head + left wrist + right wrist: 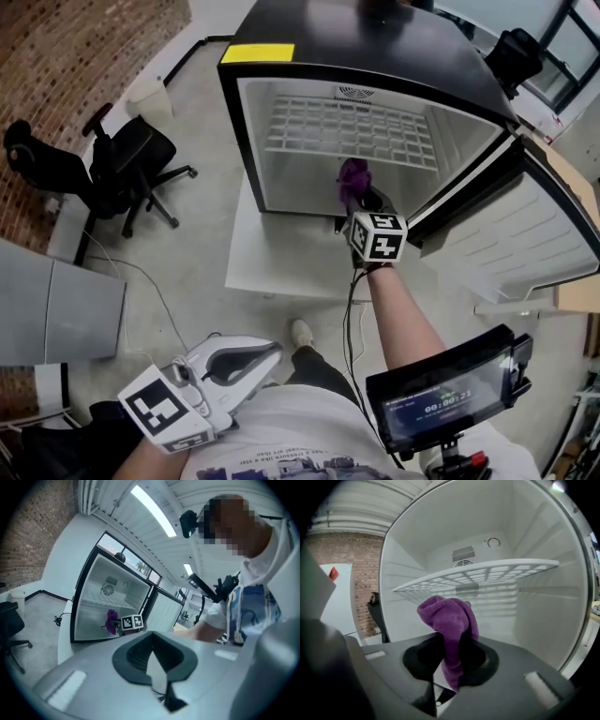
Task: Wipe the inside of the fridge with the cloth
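Right claw (362, 199) clenched on the purple cloth (353, 176), held at the mouth of the open fridge (309, 28), below the wire shelf (347, 127). In the right gripper view the cloth (447, 616) bunches up above the claw (452, 657) and its tail drops down between the jaws, end hidden there. Can't tell whether the cloth touches any inner wall or the fridge floor; in the head view the marker cube and forearm cover the lower front of the compartment. The shelf (487, 571) is bare, with a vent on the back wall above it.

Left claw (267, 354) is low, near the person's body and well apart from the fridge, jaws closed together with nothing between them. The left gripper view shows the same (152, 641), with the fridge (82, 597) small and far behind.

Fridge door (511, 230) swung open to the right, cut off by the frame edge. Fridge stands on a low white platform (272, 248), partly hidden. Black office chair (127, 164) off to the left by a brick wall (66, 56). Screen device (450, 389) at bottom right, its mount cut off and its text too small to read.
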Motion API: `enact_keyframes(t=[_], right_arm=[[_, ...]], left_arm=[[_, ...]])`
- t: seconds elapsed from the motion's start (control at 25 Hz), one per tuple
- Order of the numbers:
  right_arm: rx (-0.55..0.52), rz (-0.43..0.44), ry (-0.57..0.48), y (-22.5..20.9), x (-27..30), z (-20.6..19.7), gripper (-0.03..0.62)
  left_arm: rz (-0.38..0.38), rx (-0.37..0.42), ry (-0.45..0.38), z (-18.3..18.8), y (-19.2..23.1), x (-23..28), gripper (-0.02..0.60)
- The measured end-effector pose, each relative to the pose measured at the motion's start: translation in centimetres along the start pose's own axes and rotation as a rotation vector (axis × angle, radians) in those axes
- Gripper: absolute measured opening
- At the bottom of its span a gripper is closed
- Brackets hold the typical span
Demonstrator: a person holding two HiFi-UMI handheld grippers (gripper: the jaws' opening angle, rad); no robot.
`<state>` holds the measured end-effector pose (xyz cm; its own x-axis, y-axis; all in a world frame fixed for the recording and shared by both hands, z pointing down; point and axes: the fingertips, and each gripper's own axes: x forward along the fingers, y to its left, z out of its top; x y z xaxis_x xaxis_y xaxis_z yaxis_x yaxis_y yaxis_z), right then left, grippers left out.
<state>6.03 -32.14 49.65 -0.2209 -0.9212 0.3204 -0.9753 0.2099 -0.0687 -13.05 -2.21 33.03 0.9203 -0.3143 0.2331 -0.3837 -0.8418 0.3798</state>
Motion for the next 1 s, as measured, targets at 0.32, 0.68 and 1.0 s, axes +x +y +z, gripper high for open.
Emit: enact_keyframes(t=[0.32,0.68,1.0], right_arm=[[0.049,-0.233,-0.022,-9.0,0.5,0.6,0.075],[0.134,-0.330,-0.063,-12.6,4.7,1.7,0.075],[0.140,-0.273,-0.047,-10.8,8.7,1.9,0.075]], left_arm=[[-0.002,0.005,0.014,1.3,1.7,2.2,0.008],[0.034,-0.023,0.011,2.6,4.4,4.6,0.008],[0.077,-0.049,0.008,2.9,6.5,4.4,0.008]])
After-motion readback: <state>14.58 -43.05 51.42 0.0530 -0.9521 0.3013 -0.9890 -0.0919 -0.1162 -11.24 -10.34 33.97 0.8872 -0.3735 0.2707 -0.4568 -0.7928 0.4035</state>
